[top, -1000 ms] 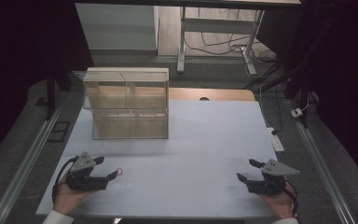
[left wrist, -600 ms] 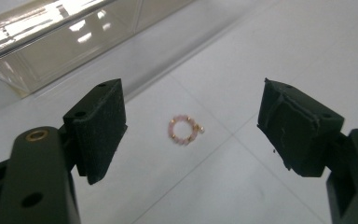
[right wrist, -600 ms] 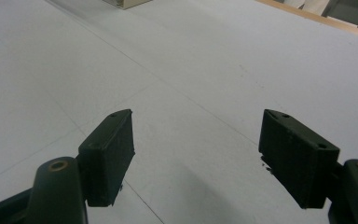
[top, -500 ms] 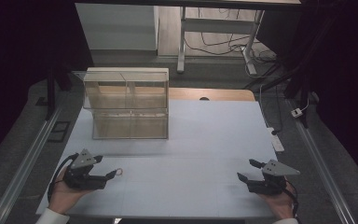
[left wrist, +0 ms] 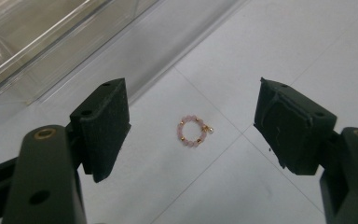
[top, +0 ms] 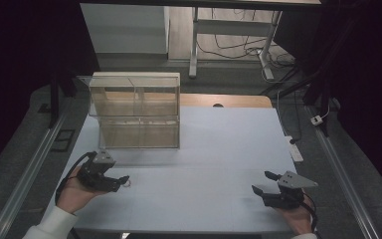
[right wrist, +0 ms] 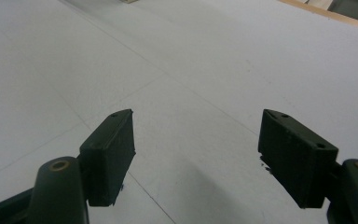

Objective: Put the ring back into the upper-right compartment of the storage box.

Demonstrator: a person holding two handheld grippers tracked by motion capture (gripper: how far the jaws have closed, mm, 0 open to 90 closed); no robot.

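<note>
Left gripper view looks down between two black jaws standing wide apart, nothing pinched; they have just been closing a little, and the bead ring (left wrist: 193,132) lies flat on the white table (left wrist: 307,56) between and a bit beyond them, touched by neither pad. The ring is a small loop of pink beads with a few gold ones and a tiny charm on its side toward the right jaw. Being round, it has no long axis to line up with; what counts is that it sits roughly midway in the gap, slightly ahead of the pads, so I judge the coming move to be a short reach forward and down before squeezing.

From above, the left gripper (top: 121,180) hovers near the table's left front with the ring just off its tips, plainly the nearer hand. The right gripper (top: 261,185) rests well apart at the right front, its jaws likewise spread and empty over bare table.

Beyond the left gripper stands a clear box (top: 135,110) with dividers, near but not touching the ring. Nothing lies between jaws and ring; the thin loop lying flat may be hard to catch.
</note>
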